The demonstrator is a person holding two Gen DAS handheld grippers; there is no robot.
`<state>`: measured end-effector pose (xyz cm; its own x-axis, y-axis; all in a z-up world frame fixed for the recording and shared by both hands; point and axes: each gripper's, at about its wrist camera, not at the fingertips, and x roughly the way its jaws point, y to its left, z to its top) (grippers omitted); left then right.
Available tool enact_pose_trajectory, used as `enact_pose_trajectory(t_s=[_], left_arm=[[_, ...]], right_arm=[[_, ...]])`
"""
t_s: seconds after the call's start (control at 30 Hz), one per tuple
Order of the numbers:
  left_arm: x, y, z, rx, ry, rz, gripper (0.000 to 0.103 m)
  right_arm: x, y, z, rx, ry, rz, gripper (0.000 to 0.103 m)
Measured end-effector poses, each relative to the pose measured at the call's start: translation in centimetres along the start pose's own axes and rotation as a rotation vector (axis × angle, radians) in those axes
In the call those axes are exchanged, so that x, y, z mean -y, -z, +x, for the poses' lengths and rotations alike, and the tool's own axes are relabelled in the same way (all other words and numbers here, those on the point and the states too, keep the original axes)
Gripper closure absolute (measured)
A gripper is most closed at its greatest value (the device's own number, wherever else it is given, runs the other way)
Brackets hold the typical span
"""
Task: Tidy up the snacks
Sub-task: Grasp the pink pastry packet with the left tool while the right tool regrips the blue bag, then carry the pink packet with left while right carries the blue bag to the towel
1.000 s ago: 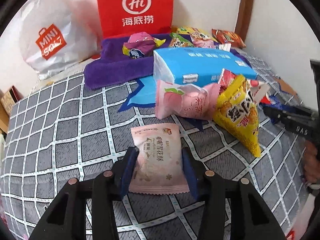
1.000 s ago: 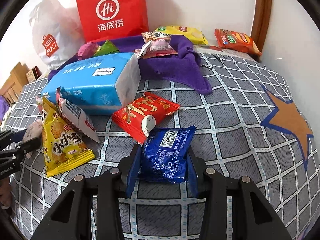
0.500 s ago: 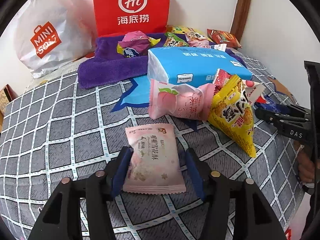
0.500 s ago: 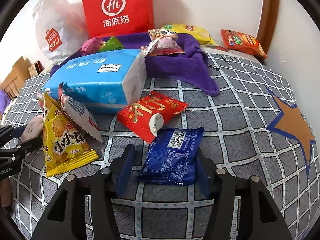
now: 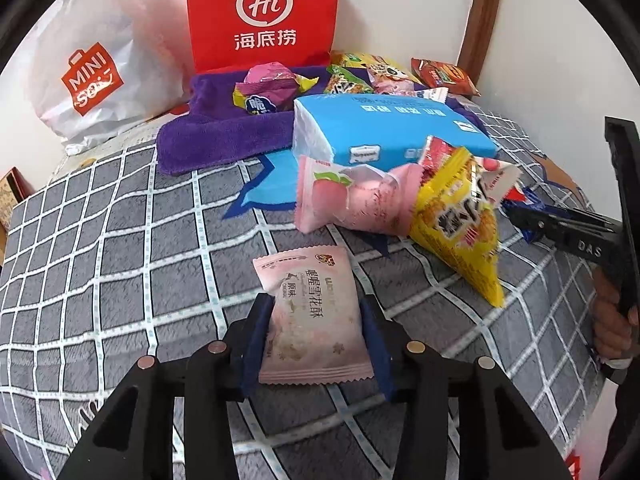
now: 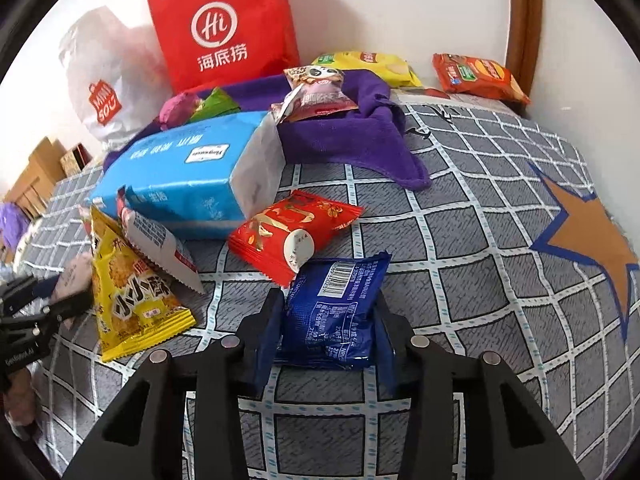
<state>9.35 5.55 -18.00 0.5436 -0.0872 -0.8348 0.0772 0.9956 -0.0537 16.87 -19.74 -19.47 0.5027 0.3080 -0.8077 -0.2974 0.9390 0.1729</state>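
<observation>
A pale pink snack packet (image 5: 304, 280) lies on the grey checked bedcover (image 5: 120, 264). My left gripper (image 5: 316, 312) is shut on its near half, with both blue pads pressed against its sides. In the right wrist view a dark blue packet (image 6: 340, 284), barcode up, lies between the fingers of my right gripper (image 6: 328, 308). Those jaws are closing and the pads touch its two edges. Each gripper also shows at the edge of the other view: the right gripper (image 5: 560, 228) and the left gripper (image 6: 36, 304).
A blue tissue pack (image 6: 188, 184), a yellow triangular bag (image 6: 132, 292), a peach-print pink bag (image 5: 352, 196) and a red packet (image 6: 292, 228) lie just beyond. A purple towel (image 5: 216, 140) holds several snacks. A red bag (image 5: 264, 12) and a white bag (image 5: 88, 76) lean on the wall.
Both grippers' jaws widened half a second ago and have come back in against their packets. Neither packet has left the bedcover.
</observation>
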Motion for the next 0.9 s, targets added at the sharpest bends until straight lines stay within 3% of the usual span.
enact_pose_trajectory(t_s=[0.17, 0.3, 0.9], left_arm=[[-0.2, 0.6, -1.2, -0.005, 0.021, -0.013, 0.061], [-0.9, 0.7, -2.4, -0.001, 0.079, -0.057, 0.061], [-0.4, -2.2, -7.0, 0.075, 0.164, -0.095, 0.061]], right_arm=[[-0.8, 0.2, -0.5, 0.006, 0.023, -0.022, 0.063], [-2.0, 0.5, -1.8, 0.027, 0.008, -0.062, 0.063], [-3.6, -0.7, -7.8, 0.125, -0.096, -0.077, 0.063]])
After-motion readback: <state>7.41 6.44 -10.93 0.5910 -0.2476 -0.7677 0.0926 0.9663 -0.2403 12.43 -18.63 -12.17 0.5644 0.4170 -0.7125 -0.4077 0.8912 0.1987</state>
